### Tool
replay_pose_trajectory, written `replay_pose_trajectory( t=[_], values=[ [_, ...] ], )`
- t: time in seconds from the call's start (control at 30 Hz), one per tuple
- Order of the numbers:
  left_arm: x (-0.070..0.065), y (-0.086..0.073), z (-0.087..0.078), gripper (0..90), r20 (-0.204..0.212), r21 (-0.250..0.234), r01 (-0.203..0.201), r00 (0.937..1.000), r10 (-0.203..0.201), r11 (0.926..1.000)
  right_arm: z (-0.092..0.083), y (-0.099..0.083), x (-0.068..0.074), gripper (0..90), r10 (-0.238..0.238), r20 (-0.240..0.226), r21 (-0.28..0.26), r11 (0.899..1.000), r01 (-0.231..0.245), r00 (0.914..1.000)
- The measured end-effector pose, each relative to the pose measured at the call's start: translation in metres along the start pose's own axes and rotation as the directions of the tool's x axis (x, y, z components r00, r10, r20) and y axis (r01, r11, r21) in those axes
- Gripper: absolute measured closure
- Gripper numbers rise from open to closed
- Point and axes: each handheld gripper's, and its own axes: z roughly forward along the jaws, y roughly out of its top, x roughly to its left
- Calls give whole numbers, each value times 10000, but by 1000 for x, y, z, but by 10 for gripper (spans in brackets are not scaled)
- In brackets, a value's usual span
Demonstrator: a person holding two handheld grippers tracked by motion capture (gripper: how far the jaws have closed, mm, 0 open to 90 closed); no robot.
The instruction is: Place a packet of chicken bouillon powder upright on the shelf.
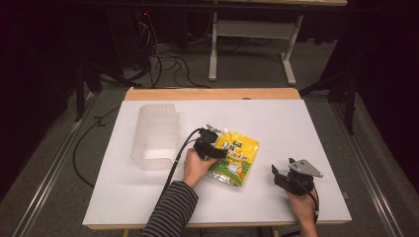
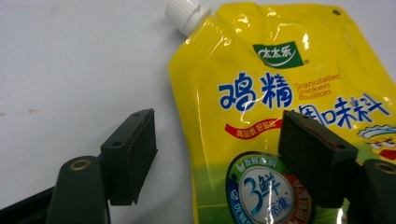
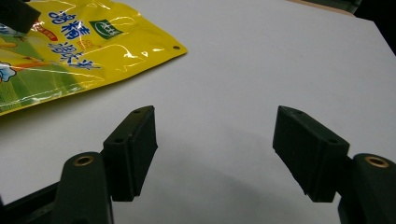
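Item: yellow pouch (image 2: 289, 116), lying flat on surface (image 1: 276, 123). L gripper (image 2: 219, 154) fingers wide, straddling near-left edge; risking sliding/crumpling. R gripper (image 3: 215, 154) wide, idling.

Pouch (image 2: 280, 93): right and bottom edges cut by the frame in the left gripper view; one jaw covers part of its print at centre right. In the right gripper view its left part runs off the upper left of the frame. In the high view the left gripper (image 1: 217, 148) covers its left edge; print too small to read there.

Right hand (image 1: 302, 207): wrist cut by the bottom edge of the high view.

Bin (image 1: 155, 136), left of centre: translucent, inside unclear.

Top of the high view dark; cables (image 1: 163, 59) indistinct.
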Motion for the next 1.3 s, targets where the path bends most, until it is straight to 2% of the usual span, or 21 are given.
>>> replay_pose_trajectory(
  t=[0.1,0.17,0.2,0.37,0.57,0.67,0.77,0.83,0.93,1.07,1.17,1.3],
  values=[
    [-2,0,0,300,-193,-2,-146,9997,146,9999,0,0,0,309,18,24,38,10000,-18,10000],
    [-4,0,0,350,-222,-4,-204,9995,204,9998,0,0,0,309,-6,13,58,10000,6,10000],
    [-4,0,0,413,-116,-16,-268,9996,268,9996,0,0,1,309,0,8,55,10000,0,10000],
    [-10,-1,-1,561,148,-50,-617,9980,618,9981,1,0,1,309,-72,26,56,10000,72,10000],
    [-9,-1,-3,779,488,-26,-679,9965,679,9977,1,0,1,309,-125,17,129,9998,125,9999],
    [-7,-1,-3,858,699,-51,-545,9961,547,9985,1,1,1,308,-57,20,151,9999,57,10000],
    [-6,-1,-6,876,924,-129,-598,9939,607,9981,1,1,1,308,-19,8,133,9999,19,10000],
    [-4,0,-12,879,1140,-414,-574,9916,618,9975,1,1,1,308,-14,-4,147,9999,14,10000],
    [-6,1,-20,883,1173,-712,-730,9898,810,9948,1,0,1,308,-80,-6,114,9999,80,10000],
    [-6,3,-37,883,1389,-1180,-821,9854,983,9896,1,0,1,308,-57,0,62,10000,57,10000],
    [-4,4,-49,883,1357,-1577,-883,9846,1102,9835,1,0,1,307,-57,-15,70,10000,57,10000],
    [-2,5,-64,883,1502,-2010,-706,9834,1020,9770,0,0,1,306,-53,-22,60,10000,53,10000]
  ],
)
